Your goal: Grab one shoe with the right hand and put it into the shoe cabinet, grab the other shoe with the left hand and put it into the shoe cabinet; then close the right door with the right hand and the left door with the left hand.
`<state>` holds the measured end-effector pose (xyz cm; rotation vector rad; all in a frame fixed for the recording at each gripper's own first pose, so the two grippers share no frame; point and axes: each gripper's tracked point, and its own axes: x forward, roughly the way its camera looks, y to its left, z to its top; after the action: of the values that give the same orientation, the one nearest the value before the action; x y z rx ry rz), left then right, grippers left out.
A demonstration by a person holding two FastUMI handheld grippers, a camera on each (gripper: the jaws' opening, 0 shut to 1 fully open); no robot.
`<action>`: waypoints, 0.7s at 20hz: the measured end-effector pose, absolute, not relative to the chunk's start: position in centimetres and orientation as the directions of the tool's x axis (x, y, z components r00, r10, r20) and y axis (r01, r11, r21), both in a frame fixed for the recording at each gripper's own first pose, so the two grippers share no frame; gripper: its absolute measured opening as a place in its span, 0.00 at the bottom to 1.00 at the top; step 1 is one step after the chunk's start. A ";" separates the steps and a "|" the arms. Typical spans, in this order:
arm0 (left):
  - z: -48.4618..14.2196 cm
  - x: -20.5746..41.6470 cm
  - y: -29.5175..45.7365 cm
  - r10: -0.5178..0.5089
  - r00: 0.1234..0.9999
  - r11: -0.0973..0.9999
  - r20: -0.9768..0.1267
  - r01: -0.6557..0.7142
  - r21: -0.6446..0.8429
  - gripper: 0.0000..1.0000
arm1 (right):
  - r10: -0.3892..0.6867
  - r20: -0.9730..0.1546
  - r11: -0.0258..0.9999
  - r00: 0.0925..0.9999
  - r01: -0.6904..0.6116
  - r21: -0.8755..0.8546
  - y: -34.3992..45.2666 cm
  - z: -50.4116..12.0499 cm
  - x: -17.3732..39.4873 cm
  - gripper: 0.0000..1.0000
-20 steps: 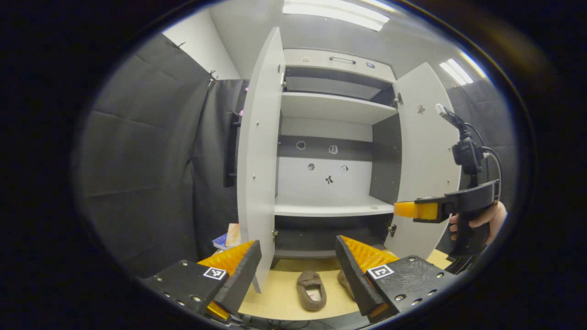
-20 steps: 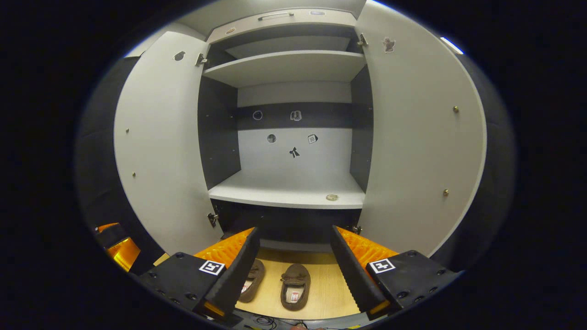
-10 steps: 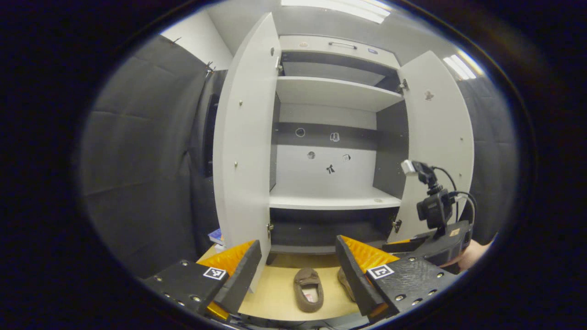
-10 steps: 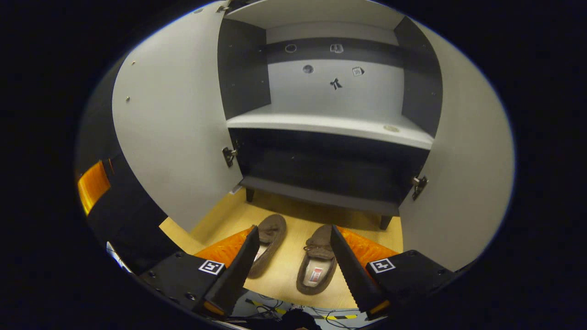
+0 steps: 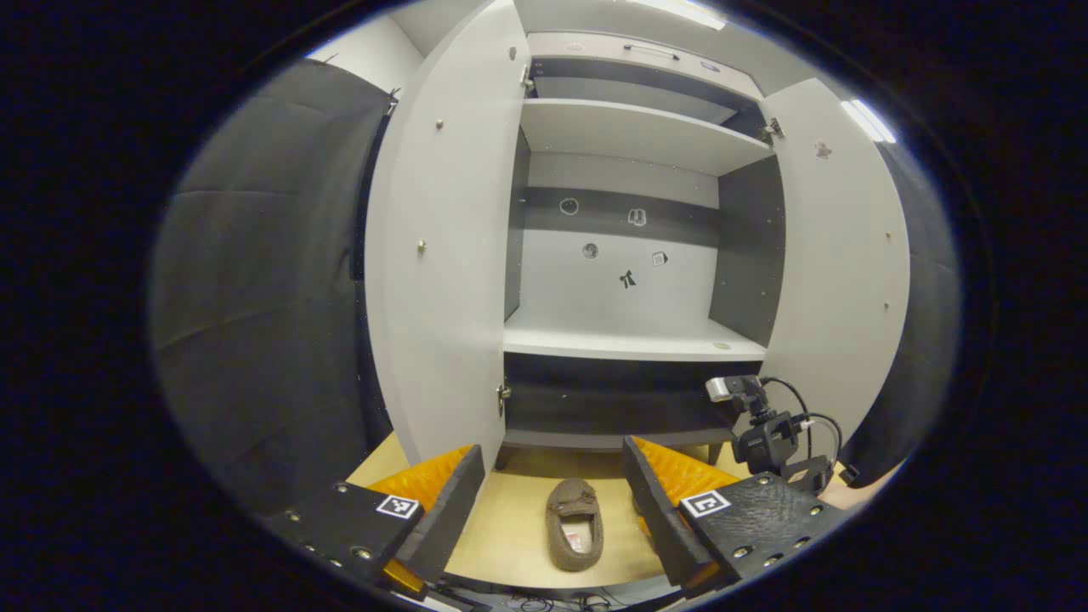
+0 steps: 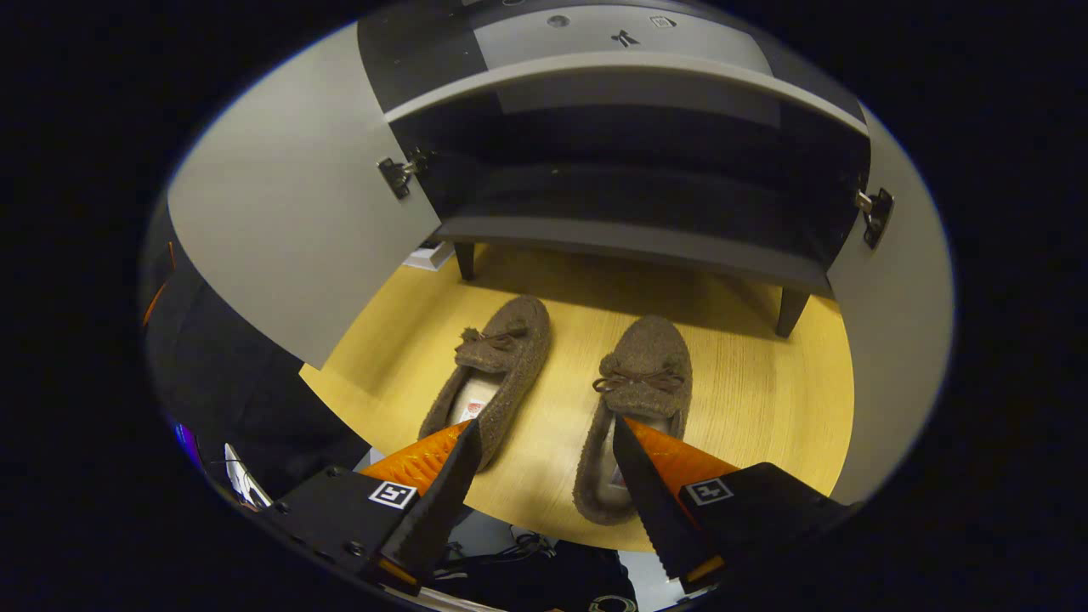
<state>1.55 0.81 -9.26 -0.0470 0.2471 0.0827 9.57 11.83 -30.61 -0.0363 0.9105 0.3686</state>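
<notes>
The shoe cabinet (image 5: 629, 331) is standing wide open, its left door (image 5: 442, 255) and right door (image 5: 841, 255) both swung outward, and its pale shelves and the dark bottom compartment (image 6: 629, 183) are holding nothing that can be seen. Below it the wooden floor (image 6: 765, 399) is carrying the pair of brown slippers, side by side and slightly apart, toes pointing toward the cabinet and heels toward the person.

The right claw (image 6: 544, 463) is hanging low over the floor with its fingers spread wide and gripping nothing. The right shoe (image 6: 637, 399) is lying just ahead of it, its long axis running almost straight away from the claw toward the cabinet, and its heel end is sitting partly behind the claw's right finger (image 6: 646, 484). The left shoe (image 6: 497, 365) is lying just ahead and to the left, angled a little, with its heel near the left finger. The right claw is the nearer of the two to both shoes, so the first grab looks to be its job: it probably needs to shift slightly rightward to bring the right shoe's heel between the fingers.

The left claw (image 5: 552, 493) is hovering higher and farther back, likewise released and empty, looking past the left shoe toward the shelves.
</notes>
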 end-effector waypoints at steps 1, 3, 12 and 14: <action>-9.6 1.9 0.7 0.073 0.964 0.996 -0.255 -0.086 -0.040 0.95 | 0.282 -0.789 0.940 0.546 -0.322 0.113 11.7 -31.6 9.9 0.98; -10.4 2.4 0.4 0.067 0.960 0.995 -0.271 -0.084 -0.052 0.95 | 0.275 -0.803 0.937 0.528 -0.336 0.100 11.9 -33.6 10.3 0.98; -13.0 4.7 -1.7 0.012 0.944 0.999 -0.329 -0.028 -0.045 0.95 | 0.098 -0.796 0.926 0.597 -0.348 -0.146 9.8 -40.2 15.2 0.92; -12.7 5.0 -1.8 0.010 0.945 0.999 -0.327 -0.024 -0.040 0.95 | 0.063 -0.787 0.923 0.613 -0.335 -0.188 9.4 -40.4 15.7 0.72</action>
<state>4.97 -1.80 -12.74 -0.0441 0.3333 0.0174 15.71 9.36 -40.39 -0.3335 0.8847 0.2341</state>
